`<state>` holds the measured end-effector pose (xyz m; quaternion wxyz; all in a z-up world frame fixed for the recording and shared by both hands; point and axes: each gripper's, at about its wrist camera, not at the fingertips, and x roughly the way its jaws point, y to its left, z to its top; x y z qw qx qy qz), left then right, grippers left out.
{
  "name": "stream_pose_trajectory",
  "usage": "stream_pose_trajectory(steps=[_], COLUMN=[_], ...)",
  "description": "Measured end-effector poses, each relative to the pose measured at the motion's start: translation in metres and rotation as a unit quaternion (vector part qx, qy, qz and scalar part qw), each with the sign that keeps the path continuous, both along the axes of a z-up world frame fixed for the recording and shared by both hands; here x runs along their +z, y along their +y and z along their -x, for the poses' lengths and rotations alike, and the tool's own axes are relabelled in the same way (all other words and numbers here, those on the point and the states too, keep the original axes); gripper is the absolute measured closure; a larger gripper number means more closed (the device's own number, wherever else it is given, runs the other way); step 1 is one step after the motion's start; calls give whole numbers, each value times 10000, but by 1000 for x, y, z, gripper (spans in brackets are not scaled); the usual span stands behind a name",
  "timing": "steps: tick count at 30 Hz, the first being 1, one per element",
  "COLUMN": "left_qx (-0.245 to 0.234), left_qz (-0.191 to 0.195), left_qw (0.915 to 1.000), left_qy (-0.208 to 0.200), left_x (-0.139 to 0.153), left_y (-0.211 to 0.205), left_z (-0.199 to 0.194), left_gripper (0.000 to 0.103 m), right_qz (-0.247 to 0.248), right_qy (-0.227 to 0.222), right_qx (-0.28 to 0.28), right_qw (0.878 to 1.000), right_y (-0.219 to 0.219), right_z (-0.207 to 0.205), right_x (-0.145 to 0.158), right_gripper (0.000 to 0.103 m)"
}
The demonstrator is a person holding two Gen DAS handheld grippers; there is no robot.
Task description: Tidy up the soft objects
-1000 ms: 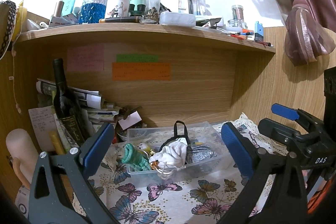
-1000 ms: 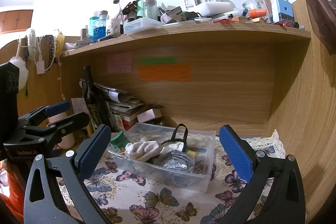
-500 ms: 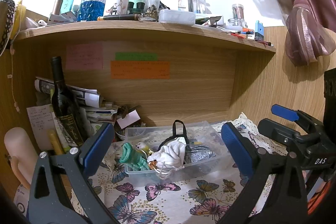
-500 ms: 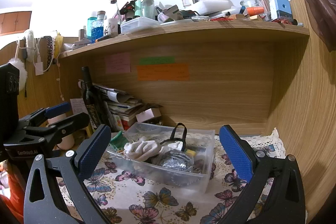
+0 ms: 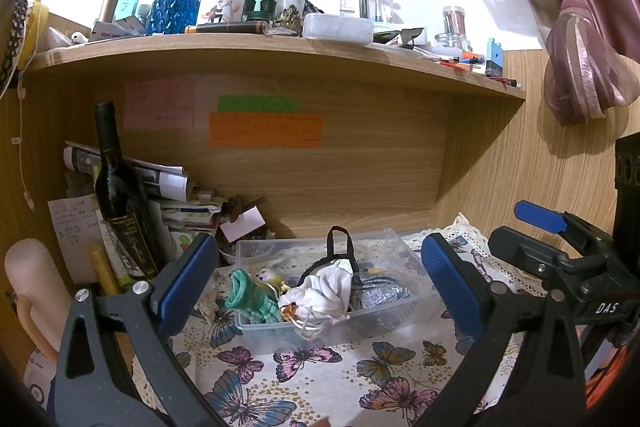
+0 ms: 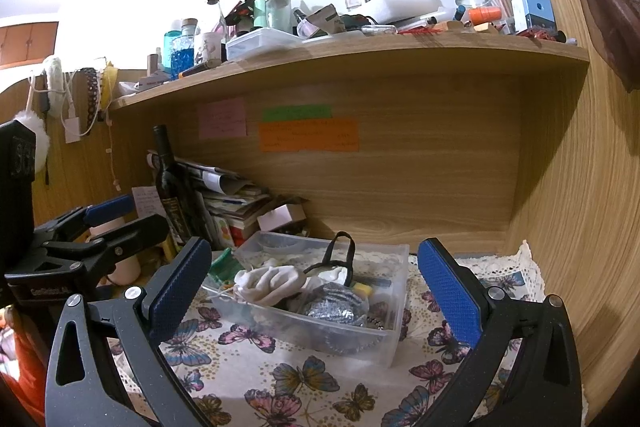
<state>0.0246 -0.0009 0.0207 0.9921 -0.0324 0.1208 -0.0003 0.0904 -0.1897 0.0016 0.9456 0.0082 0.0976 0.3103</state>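
Observation:
A clear plastic bin [image 5: 260, 329] [image 6: 384, 341] sits on a butterfly cloth [image 5: 304, 379] [image 6: 280, 383] under a wooden shelf. It holds a white cloth bundle [image 5: 328, 293] [image 6: 272, 281], a grey sparkly pouch [image 5: 378, 291] [image 6: 334, 305] and a black strap [image 5: 340, 243] [image 6: 344, 255]. A green knitted item [image 5: 250, 297] hangs over its left rim. My left gripper [image 5: 318, 281] is open and empty, short of the bin. My right gripper [image 6: 314, 285] is open and empty, also short of it.
A dark wine bottle [image 5: 120, 195] [image 6: 172, 191] and stacked papers [image 5: 176, 203] [image 6: 232, 203] stand left of the bin. The shelf above [image 5: 280, 47] [image 6: 360, 47] is crowded with bottles and jars. A wooden side panel [image 6: 568, 207] closes the right. A curtain [image 5: 576, 27] hangs at right.
Both views have shifted only slightly. The bin and its contents have not moved, and both grippers stay open.

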Motion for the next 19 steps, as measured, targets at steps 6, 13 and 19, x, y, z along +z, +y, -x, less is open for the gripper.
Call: stream_pose_trajectory(steps=[6, 13, 19], left_qx=[4, 12, 40], left_qz=[60, 57, 134], left_qw=[10000, 10000, 9999], left_qy=[55, 43, 92], left_x=[-1, -1, -2], left_y=[0, -1, 0], left_z=[-1, 0, -2], left_gripper=[0, 0, 0], right_qz=[-4, -5, -5], right_qy=[11, 35, 79], right_qx=[-8, 3, 29], right_qw=[10000, 10000, 10000], right_y=[0, 1, 3], right_z=[0, -1, -5], right_x=[0, -1, -2], right_gripper=[0, 0, 0])
